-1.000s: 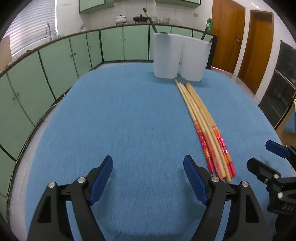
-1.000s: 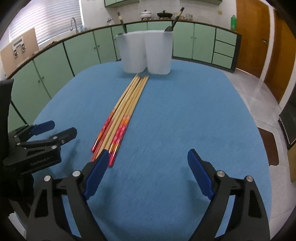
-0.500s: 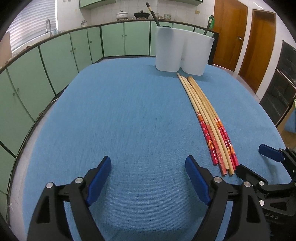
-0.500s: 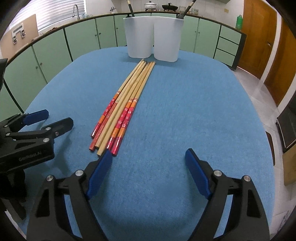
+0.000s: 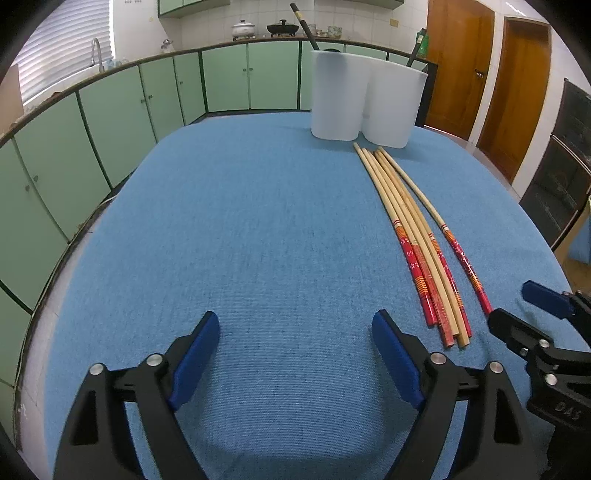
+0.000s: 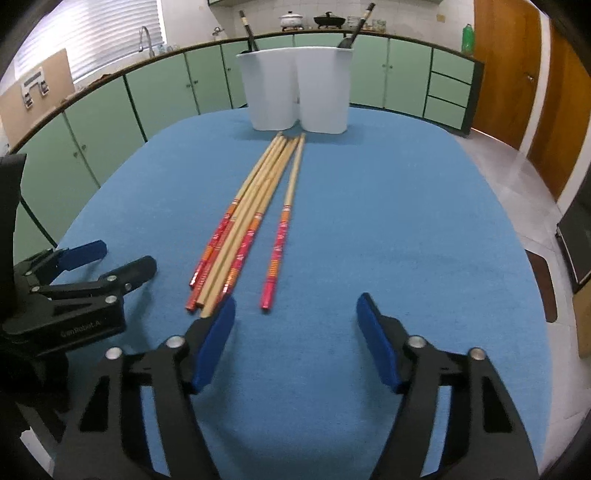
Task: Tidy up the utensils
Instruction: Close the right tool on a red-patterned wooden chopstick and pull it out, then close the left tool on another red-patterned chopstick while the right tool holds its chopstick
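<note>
Blue denim-like cloth covers the rounded table (image 5: 258, 240) that fills most of both views. We hold our left gripper (image 5: 295, 354), black with blue pads, at the bottom of the left wrist view, its jaws spread wide with only bare cloth between them. Our right gripper (image 6: 295, 336), of the same make, sits at the bottom of the right wrist view, likewise wide open and gripping nothing.

Long bamboo chopsticks with red patterned ends (image 5: 406, 229) lie on the cloth in the right half of the left wrist view, running from the near red ends up toward the far side. One chopstick (image 6: 282, 225) lies a little apart from the bundle, on its right in the right wrist view; its red end rests just ahead of our right gripper's left pad (image 6: 214, 343).

At the far end, in the upper centre, stands a white plastic two-compartment holder (image 6: 295, 88), a dark-handled utensil (image 6: 352, 27) rising from each compartment. Pale green cabinets (image 5: 110, 122) line the background.
</note>
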`<state>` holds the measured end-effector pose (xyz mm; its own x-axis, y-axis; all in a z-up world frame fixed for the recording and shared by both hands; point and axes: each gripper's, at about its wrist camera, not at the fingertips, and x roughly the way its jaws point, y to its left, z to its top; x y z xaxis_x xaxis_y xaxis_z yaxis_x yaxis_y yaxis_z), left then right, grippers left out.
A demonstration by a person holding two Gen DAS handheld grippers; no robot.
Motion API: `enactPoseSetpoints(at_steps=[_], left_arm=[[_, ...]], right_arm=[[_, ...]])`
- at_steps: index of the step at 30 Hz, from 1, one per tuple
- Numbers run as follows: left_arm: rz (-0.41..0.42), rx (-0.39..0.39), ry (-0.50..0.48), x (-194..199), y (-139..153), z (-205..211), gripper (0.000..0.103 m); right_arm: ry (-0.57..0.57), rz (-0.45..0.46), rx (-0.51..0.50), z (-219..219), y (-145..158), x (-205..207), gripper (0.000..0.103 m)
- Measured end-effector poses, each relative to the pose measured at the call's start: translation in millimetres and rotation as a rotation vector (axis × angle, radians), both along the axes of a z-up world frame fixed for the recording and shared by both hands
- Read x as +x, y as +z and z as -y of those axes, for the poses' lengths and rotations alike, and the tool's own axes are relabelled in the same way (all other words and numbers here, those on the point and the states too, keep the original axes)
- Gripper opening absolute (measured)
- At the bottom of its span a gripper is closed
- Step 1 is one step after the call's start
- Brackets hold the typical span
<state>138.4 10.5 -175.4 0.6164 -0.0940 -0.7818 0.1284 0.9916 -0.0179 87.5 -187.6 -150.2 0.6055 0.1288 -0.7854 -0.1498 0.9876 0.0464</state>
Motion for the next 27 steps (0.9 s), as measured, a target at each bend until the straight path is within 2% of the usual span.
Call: enactPoseSetpoints(at_steps=[1, 3, 5, 6, 7, 13, 21, 27], left_arm=[[-0.001, -0.001, 0.001, 0, 0, 0, 0.083], [-0.001, -0.002, 0.002, 0, 0, -1, 0.084], [-0.001, -0.001, 0.001, 0, 0, 0, 0.084], [-0.002, 0.001, 0.001, 1, 0, 1, 0.084], [-0.003, 0.005, -0.001, 1, 0, 1, 0.084], [-0.009, 0.027, -0.025, -1, -2, 9, 0.085], [-0.023, 0.018, -0.088, -8, -1, 29, 0.085], [-0.032, 0.02, -0.111, -6, 0, 48, 0.085]], right_arm=[[0.009, -0.008, 0.003, -2, -2, 1, 0.046], [0.012, -0.013, 0.012, -4, -2, 1, 0.038], [0.023, -0.008, 0.012, -6, -2, 2, 0.024], [0.03, -0.01, 0.021, -6, -1, 2, 0.01], [0.034, -0.014, 0.028, -4, -2, 2, 0.006], [0.02, -0.003, 0.021, 4, 0, -1, 0.005], [-0.059, -0.004, 0.029, 38, 0, -3, 0.005], [-0.065, -0.003, 0.041, 45, -2, -3, 0.005]])
